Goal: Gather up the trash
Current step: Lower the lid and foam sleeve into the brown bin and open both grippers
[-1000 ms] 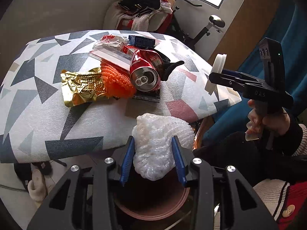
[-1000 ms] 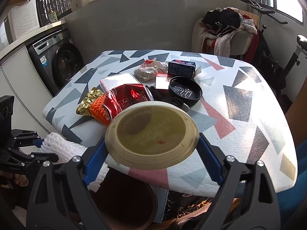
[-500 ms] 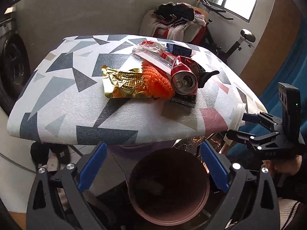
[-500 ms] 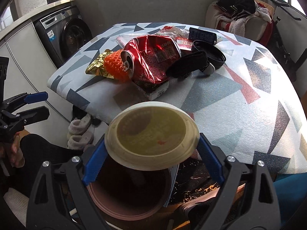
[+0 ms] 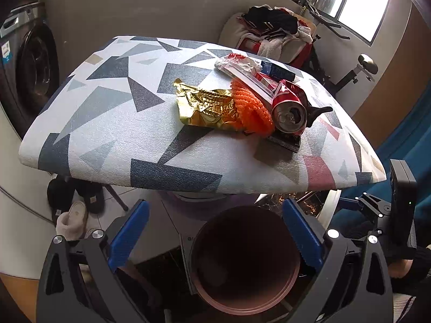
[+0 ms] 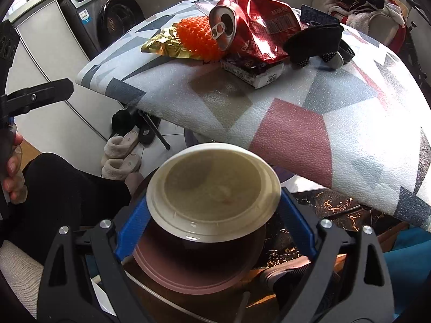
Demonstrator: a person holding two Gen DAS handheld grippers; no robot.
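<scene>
**Lid's right over the bin now**

My right tongs (image 6: 214,216) grip the cream plastic lid (image 6: 212,191) flat, directly above the bin (image 6: 194,263) below the worktop's (image 6: 309,123) near edge. Left tongs (image 5: 212,231) just opened wide, empty, also over it.

Little can be read. On the crushed red can (image 6: 237,31), part of a white script logo is seen, seemingly "Coke". Chinese characters are printed on the red snack bag (image 6: 272,24), too small to be made out. The washing machine (image 6: 107,18) brand and blue sticker are illegible.
</scene>
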